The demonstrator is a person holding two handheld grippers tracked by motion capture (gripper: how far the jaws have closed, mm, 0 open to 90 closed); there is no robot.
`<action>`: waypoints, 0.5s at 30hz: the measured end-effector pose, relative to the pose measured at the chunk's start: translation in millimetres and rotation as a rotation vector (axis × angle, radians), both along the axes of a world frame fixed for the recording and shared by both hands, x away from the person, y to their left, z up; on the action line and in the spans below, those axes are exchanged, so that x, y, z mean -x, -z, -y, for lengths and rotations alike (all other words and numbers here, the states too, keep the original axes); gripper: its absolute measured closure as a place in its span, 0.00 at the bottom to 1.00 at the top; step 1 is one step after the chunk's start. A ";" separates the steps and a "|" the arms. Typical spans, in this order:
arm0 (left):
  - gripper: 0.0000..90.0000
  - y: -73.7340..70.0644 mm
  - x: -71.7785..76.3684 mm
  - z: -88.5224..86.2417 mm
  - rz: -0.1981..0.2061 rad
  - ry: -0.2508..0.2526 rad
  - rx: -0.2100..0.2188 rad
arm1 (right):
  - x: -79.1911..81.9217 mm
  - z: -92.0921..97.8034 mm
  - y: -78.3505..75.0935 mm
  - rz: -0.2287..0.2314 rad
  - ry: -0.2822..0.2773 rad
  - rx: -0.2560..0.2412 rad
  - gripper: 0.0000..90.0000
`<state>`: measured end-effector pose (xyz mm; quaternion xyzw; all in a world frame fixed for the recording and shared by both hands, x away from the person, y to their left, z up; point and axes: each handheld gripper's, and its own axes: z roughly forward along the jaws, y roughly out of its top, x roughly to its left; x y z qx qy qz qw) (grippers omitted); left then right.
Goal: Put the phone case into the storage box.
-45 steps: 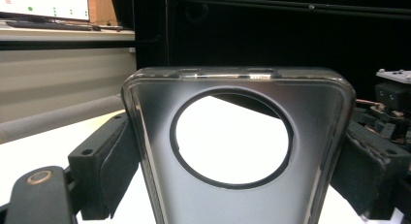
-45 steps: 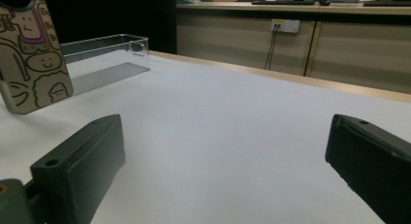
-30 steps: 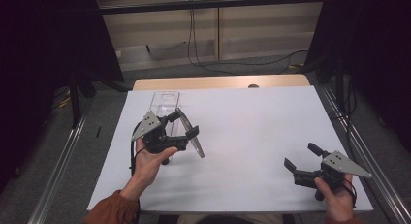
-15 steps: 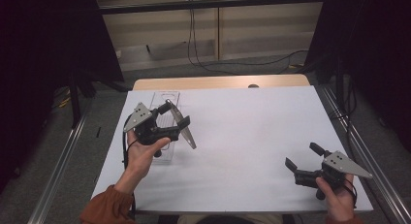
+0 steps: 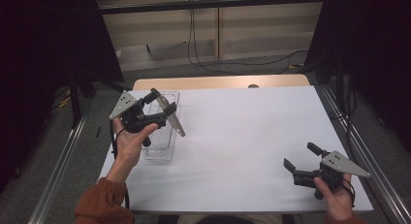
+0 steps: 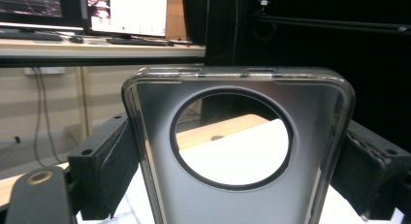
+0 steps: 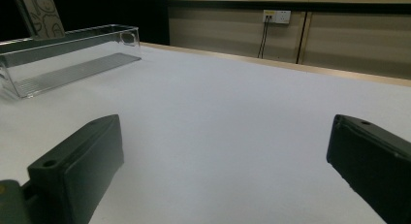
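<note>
Now left tongs (image 5: 162,110) carried phone case (image 5: 170,116) farther over tray (image 5: 160,153).

My see-through phone case (image 6: 237,151) has a big round hole. I hold it up, tilted, over the clear tray (image 5: 162,136).

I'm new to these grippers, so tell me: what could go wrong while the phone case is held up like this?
The left gripper pinches the phone case only by its side edges; the thin shell might bow and slip out. It is held above the clear tray, so a drop could knock the tray. The right gripper is open and far off, too distant to catch it.
</note>
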<state>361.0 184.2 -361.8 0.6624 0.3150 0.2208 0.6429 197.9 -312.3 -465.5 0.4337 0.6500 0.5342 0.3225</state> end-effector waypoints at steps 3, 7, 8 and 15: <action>0.14 -1.4 -4.2 -2.9 0.009 -0.019 -0.010 | -0.1 0.1 0.0 0.001 0.002 0.001 0.00; 0.14 -3.4 -10.9 -6.9 0.008 -0.041 -0.014 | -0.2 -0.3 0.0 0.003 -0.007 0.007 0.00; 0.14 -3.8 -12.7 -7.9 0.007 -0.032 -0.024 | 0.0 -0.4 0.0 0.000 -0.005 0.007 0.00; 0.14 -3.0 -24.7 -9.6 -0.008 -0.093 0.007 | -0.2 -0.3 0.6 0.003 -0.007 0.013 0.00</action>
